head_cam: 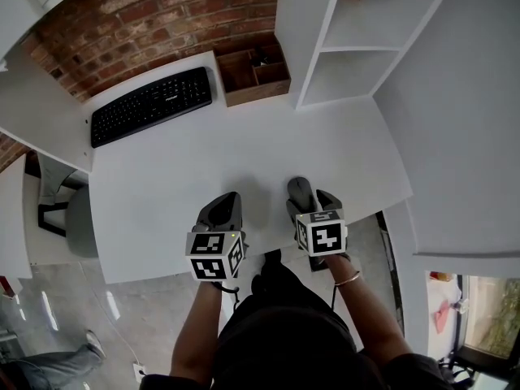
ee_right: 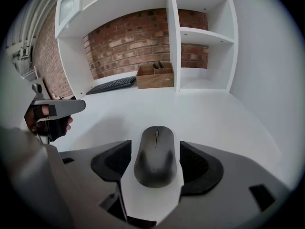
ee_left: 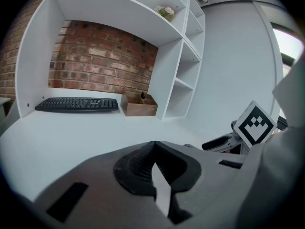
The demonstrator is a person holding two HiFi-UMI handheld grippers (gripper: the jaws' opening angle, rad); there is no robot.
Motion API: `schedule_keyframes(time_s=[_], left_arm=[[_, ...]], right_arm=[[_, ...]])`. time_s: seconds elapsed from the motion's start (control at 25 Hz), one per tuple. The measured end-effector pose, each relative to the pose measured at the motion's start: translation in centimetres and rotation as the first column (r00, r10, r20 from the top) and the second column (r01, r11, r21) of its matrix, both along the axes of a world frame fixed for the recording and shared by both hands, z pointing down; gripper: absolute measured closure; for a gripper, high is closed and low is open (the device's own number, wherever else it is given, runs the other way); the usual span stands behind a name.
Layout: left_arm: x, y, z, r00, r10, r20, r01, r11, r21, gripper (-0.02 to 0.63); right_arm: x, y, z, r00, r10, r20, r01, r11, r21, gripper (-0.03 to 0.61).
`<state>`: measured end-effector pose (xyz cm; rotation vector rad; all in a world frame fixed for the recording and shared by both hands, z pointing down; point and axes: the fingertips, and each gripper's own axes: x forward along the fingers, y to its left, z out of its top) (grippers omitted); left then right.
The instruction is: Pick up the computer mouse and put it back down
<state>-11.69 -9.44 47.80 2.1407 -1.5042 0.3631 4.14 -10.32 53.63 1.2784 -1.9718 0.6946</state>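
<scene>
right claw [ee_right: 155,150] spread wide around mouse [ee_right: 155,165] on desk [ee_right: 209,113], pads not touching it, left claw [ee_left: 153,165] pinched shut, empty, just beside, keyboard [head_cam: 151,104] way back

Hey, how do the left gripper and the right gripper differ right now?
The left gripper's jaws are together with nothing between them; the right gripper's jaws stand wide apart. The right gripper straddles the computer mouse without pressing on it; the left gripper is not at the mouse. Both are at the near edge of the white desk.
</scene>
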Motion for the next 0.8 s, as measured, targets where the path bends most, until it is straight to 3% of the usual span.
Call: schedule_keyframes(time_s=[0.8], left_arm=[[0.0,-1.7,1.7,1.000,-0.022,-0.011,0.021,0.999,-0.033,0.604]], right_arm=[[-0.4,-1.1,2.8,0.998,-0.029,-0.055,0.024,0.995,-0.095,0.293]])
